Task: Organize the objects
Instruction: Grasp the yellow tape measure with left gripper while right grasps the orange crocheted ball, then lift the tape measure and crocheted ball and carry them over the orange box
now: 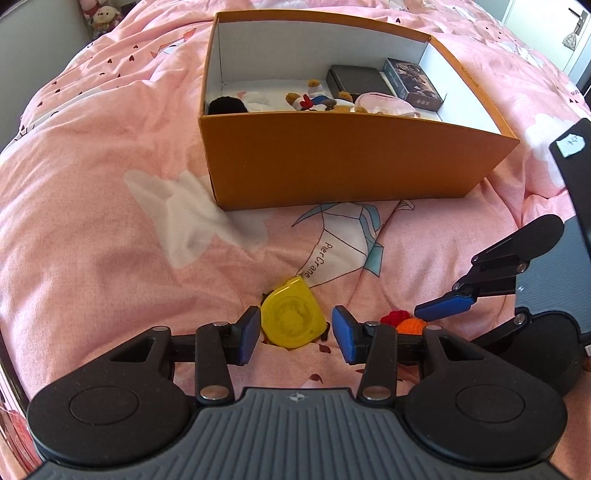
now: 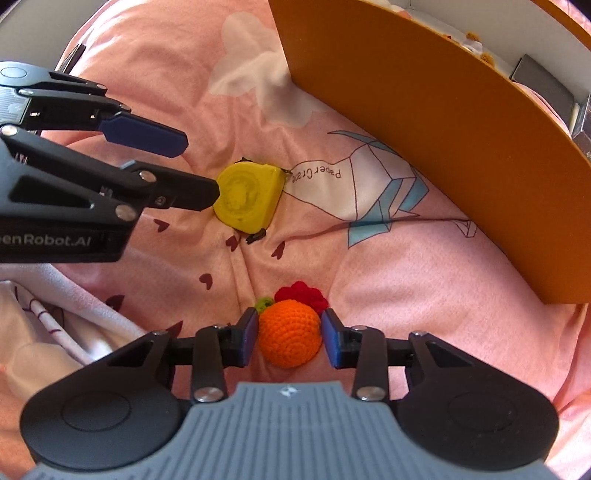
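A yellow tape measure (image 1: 290,321) lies on the pink bedspread. My left gripper (image 1: 295,338) hangs over it, open: its left pad touches the case and its right pad stands clear. In the right wrist view one left finger's tip (image 2: 199,194) rests against the tape measure (image 2: 247,201). An orange crochet fruit (image 2: 289,332) with a green stem and a red crochet piece (image 2: 303,293) behind it sits on the bed. My right gripper (image 2: 290,336) is shut on the fruit, a blue pad against each side. In the left wrist view, one right finger (image 1: 443,308) reaches over the fruit (image 1: 412,326).
An orange cardboard box (image 1: 351,158) stands open behind both items, holding plush toys, two dark boxes and a pink pouch; its wall (image 2: 424,147) rises close on the right. A white cloth (image 2: 55,295) lies at the left. A plush toy (image 1: 103,18) sits far back.
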`<action>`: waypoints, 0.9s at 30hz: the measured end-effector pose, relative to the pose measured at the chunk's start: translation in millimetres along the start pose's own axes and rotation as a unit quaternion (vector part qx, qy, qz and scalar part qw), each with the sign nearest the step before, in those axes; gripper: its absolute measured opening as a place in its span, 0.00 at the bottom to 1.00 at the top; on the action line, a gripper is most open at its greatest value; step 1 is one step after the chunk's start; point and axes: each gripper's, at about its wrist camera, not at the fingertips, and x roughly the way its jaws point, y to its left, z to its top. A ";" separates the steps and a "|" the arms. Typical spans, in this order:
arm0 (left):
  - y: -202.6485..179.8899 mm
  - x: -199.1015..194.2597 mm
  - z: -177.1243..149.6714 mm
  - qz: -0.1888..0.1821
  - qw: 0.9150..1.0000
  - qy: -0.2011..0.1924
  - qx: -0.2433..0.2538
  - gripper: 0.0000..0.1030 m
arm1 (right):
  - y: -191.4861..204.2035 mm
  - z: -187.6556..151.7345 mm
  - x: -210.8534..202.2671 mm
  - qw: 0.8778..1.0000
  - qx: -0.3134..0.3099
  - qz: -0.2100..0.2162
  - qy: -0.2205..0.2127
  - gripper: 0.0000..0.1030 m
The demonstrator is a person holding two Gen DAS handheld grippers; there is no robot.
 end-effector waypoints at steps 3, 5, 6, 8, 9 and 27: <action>3.3 1.1 0.3 0.002 1.000 0.000 -0.007 0.52 | -1.2 -1.1 -7.9 1.000 0.004 0.005 -0.012 0.37; 5.9 2.2 0.3 0.003 1.000 -0.002 -0.014 0.53 | -4.4 -0.9 -17.5 0.999 0.015 0.005 -0.030 0.37; 7.2 2.8 0.5 0.003 1.000 -0.004 -0.018 0.54 | -7.3 -0.7 -23.3 0.999 0.023 0.001 -0.041 0.37; 10.1 4.4 0.9 -0.003 1.000 -0.009 -0.029 0.56 | -14.3 -0.2 -34.5 0.997 0.041 -0.006 -0.067 0.37; 12.7 6.1 1.6 -0.011 0.999 -0.010 -0.039 0.58 | -17.9 0.3 -39.1 0.995 0.050 -0.013 -0.080 0.37; 13.9 59.6 9.3 0.005 0.992 0.060 -0.107 0.76 | -47.5 -0.3 -27.8 0.986 0.123 -0.011 -0.109 0.38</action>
